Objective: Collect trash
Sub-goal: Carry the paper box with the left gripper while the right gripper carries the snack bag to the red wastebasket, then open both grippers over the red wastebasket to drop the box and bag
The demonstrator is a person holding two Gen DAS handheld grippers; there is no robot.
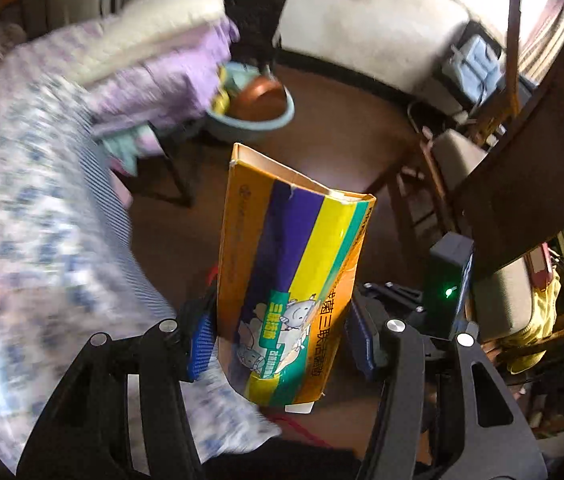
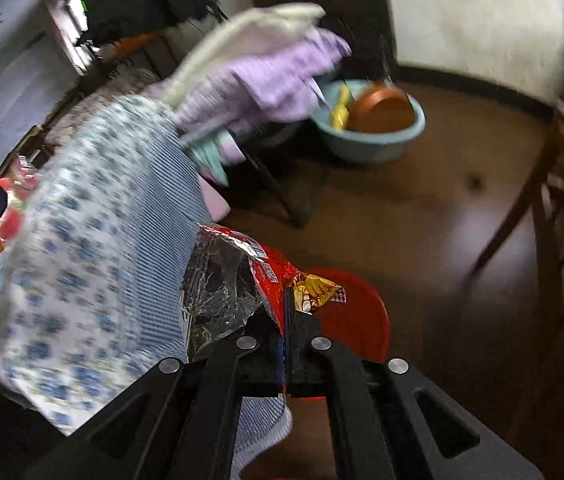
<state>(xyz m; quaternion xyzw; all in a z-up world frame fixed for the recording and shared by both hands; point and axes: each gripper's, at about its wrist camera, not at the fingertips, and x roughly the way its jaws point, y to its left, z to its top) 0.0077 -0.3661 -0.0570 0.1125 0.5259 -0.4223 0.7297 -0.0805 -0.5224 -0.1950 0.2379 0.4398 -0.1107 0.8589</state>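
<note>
The left hand-held gripper [image 1: 282, 340] is pointed steeply downward, its two blue-padded fingers [image 1: 201, 342] held partly apart and pressed against the sides of an orange cardboard box [image 1: 290, 272]. The right hand-held gripper [image 2: 285, 354] is likewise angled down, its jaws brought fully together and clamped on a red snack wrapper [image 2: 242, 284].

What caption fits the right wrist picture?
Right gripper shut on a red wrapper, above a red bin.
</note>
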